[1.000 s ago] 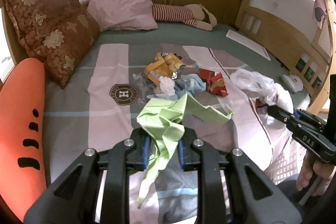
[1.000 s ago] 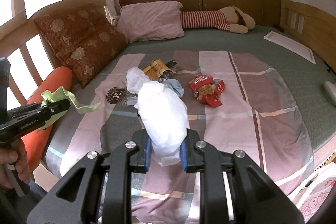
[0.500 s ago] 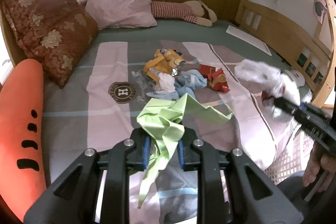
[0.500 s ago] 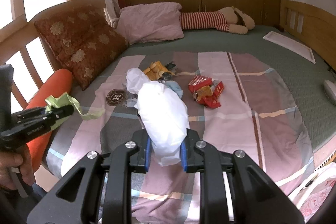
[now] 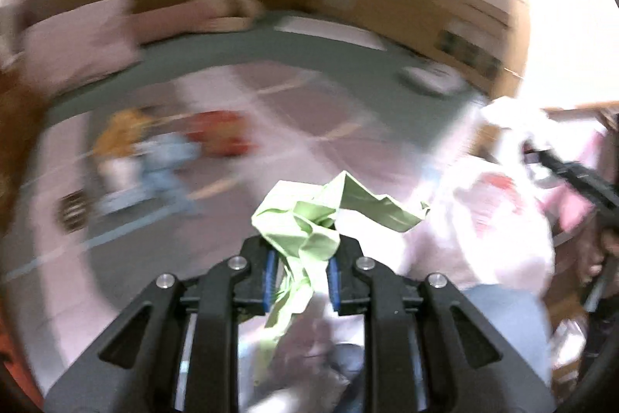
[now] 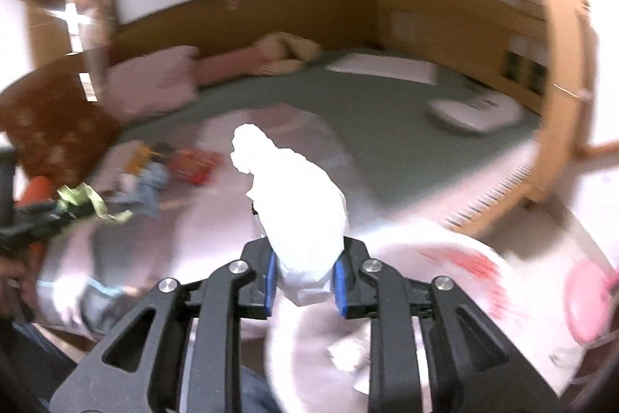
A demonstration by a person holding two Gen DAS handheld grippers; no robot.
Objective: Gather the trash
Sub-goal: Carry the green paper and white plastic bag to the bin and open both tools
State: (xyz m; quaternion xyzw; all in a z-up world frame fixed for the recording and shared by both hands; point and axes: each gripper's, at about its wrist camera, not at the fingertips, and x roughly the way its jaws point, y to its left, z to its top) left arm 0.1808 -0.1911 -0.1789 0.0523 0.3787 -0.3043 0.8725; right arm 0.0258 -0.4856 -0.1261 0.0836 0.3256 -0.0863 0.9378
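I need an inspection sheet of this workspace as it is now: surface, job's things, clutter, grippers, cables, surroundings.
Surface: bed with a striped cover, blurred.
Job's things: green paper in the left gripper; white wad between the jaws of the right gripper; white bag low on the right.
Clutter: red wrapper, yellow and blue scraps on the cover.
Grippers: left shut on the paper; right has just been opening, wad between its pads.
Cables: nothing seen.
Surroundings: pillow, wooden bed frame.

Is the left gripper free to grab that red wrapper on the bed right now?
Probably not: the left gripper is shut on green paper, and the red wrapper lies well beyond it on the bed.
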